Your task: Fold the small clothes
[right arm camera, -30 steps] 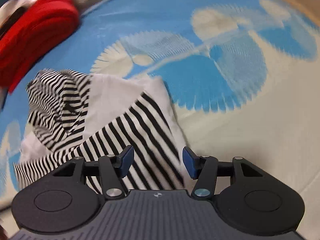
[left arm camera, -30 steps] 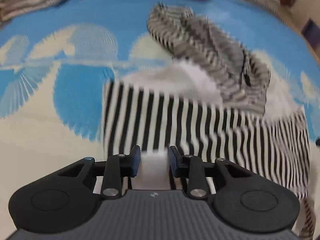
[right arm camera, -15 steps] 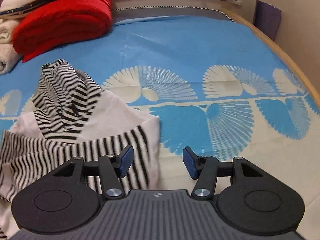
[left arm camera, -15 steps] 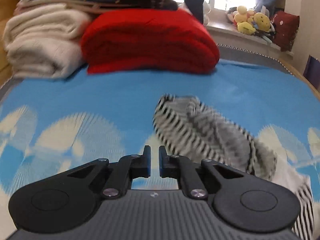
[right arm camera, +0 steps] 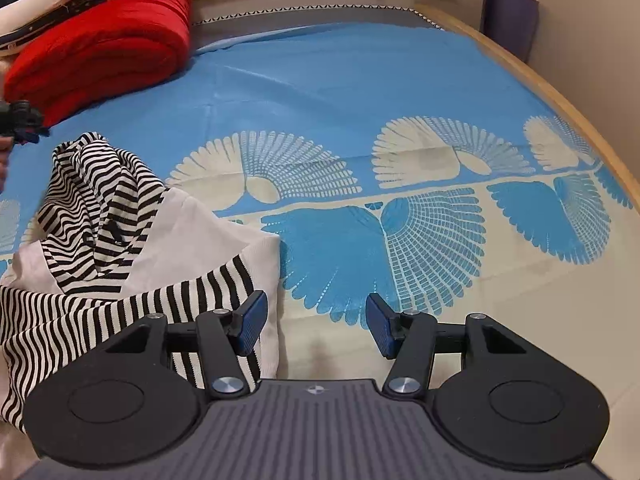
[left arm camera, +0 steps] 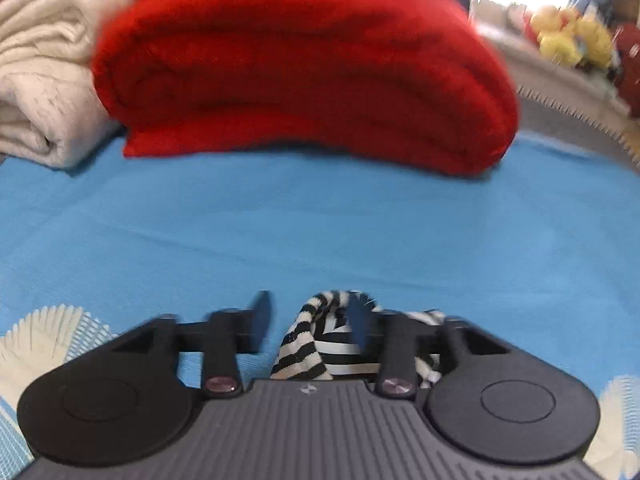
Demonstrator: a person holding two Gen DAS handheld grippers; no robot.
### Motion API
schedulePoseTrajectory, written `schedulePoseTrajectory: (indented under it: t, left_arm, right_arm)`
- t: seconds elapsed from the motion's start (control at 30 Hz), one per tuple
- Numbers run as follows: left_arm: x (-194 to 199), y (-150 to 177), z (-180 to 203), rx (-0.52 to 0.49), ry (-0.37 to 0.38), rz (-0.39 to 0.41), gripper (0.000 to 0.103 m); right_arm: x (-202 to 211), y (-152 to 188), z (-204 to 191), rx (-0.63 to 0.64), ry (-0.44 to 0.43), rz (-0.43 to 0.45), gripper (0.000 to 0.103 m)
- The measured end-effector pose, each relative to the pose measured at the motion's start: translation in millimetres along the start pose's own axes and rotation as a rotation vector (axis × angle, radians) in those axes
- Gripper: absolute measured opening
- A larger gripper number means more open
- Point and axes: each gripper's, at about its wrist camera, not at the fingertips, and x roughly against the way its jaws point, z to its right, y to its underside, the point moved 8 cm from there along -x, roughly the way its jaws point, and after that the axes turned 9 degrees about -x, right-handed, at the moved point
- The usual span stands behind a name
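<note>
The striped garment [right arm camera: 92, 236], black-and-white with a plain white panel, lies crumpled on the blue bedsheet [right arm camera: 340, 80]. No brand, label or writing can be read on it or on anything else in view. In the right wrist view its bulk runs from a bunched, narrow end far off to the left of the tongs toward a wider band of stripes just beside and partly under the left finger. That long axis slants from far-left to near. The white panel's corner reaches toward the middle of the bed, ahead of the left finger.

The right gripper [right arm camera: 316, 322] has its fingers apart with nothing between them; only the cream and blue fan print of the sheet shows in the gap. The garment's hem lies beside the left pad, and whether they touch cannot be told.

In the left wrist view the left gripper [left arm camera: 312, 320] is blurred. Its jaws are opening, with a fold of the striped cloth [left arm camera: 320, 340] lying between them, nearer the right finger. The pads do not seem to press on it. The same gripper shows small at the left edge of the right wrist view, just beyond the garment's bunched end.

Ahead of the left tongs, across bare blue sheet, lies a folded red blanket [left arm camera: 304, 68], with a cream blanket [left arm camera: 44, 80] to its left. Yellow plush toys [left arm camera: 572, 36] sit far off to the right on a ledge. A wooden bed edge [right arm camera: 560, 96] runs along the right of the right tongs.
</note>
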Motion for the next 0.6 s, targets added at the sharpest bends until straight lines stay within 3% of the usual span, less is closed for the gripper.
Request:
schedulePoseTrajectory:
  t: [0.07, 0.1, 0.13, 0.17, 0.27, 0.43, 0.53, 0.6]
  left_arm:
    - [-20, 1, 3, -0.023, -0.044, -0.034, 0.051]
    - [-28, 2, 5, -0.023, -0.053, -0.041, 0.044]
    - [-32, 4, 5, -0.019, -0.056, -0.044, 0.033]
    - [-35, 5, 7, -0.019, -0.052, -0.042, 0.004]
    - [-20, 5, 14, -0.074, -0.045, 0.019, 0.005]
    - [97, 7, 52, -0.122, 0.235, 0.269, 0.004]
    - [196, 55, 81, -0.232, 0.433, 0.363, 0.004]
    - [265, 111, 96, -0.358, 0.59, 0.404, 0.004]
  right_arm:
    - [-1, -4, 0, -0.013, 0.007, 0.013, 0.056]
    - [-1, -5, 1, -0.021, 0.009, 0.018, 0.056]
    - [-1, -7, 1, -0.029, 0.011, 0.022, 0.056]
    - [-2, -8, 2, -0.034, 0.013, 0.025, 0.056]
    - [-3, -12, 3, -0.049, 0.019, 0.03, 0.056]
    - [2, -17, 3, -0.107, -0.014, 0.035, 0.056]
    - [6, -20, 2, -0.135, -0.029, 0.043, 0.056]
    - [8, -21, 3, -0.17, -0.039, 0.043, 0.056]
